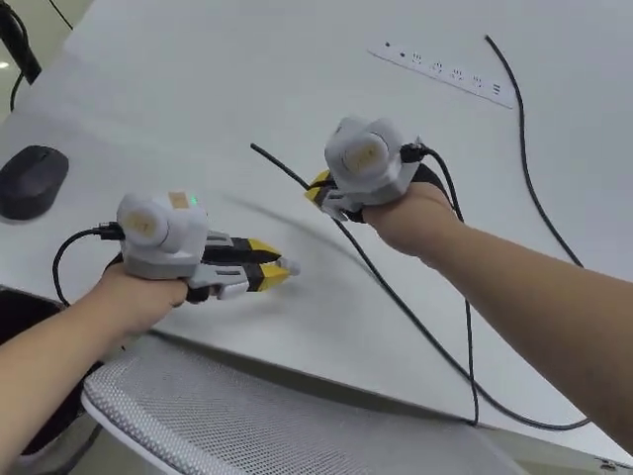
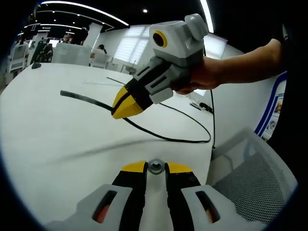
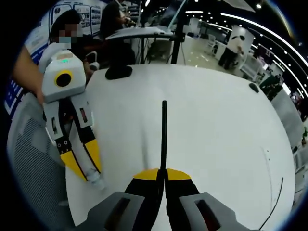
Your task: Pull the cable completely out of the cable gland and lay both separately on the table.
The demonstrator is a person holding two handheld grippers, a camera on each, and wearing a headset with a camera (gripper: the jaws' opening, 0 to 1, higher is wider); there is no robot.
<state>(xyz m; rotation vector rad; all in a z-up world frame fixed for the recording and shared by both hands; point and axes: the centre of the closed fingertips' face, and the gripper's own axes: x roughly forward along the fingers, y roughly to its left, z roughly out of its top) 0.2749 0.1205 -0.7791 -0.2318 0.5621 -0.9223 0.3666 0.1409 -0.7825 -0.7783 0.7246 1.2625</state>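
A small grey cable gland (image 2: 155, 166) sits pinched between the yellow tips of my left gripper (image 2: 155, 167), low over the white table (image 1: 198, 89). In the right gripper view that gland (image 3: 98, 181) shows at the left gripper's (image 3: 94, 177) tips, free of the cable. My right gripper (image 3: 162, 172) is shut on the thin black cable (image 3: 163, 132), whose free end sticks out straight ahead of the jaws. In the head view, the left gripper (image 1: 288, 267) is near the front edge, and the right gripper (image 1: 315, 192) holds the cable (image 1: 282, 168) a little beyond it.
A black mouse (image 1: 32, 180) lies at the far left. A white power strip (image 1: 442, 71) lies at the back with another black lead (image 1: 524, 148) running from it. The cable trails over the table's front right edge. A mesh chair (image 1: 247, 416) stands under the front edge.
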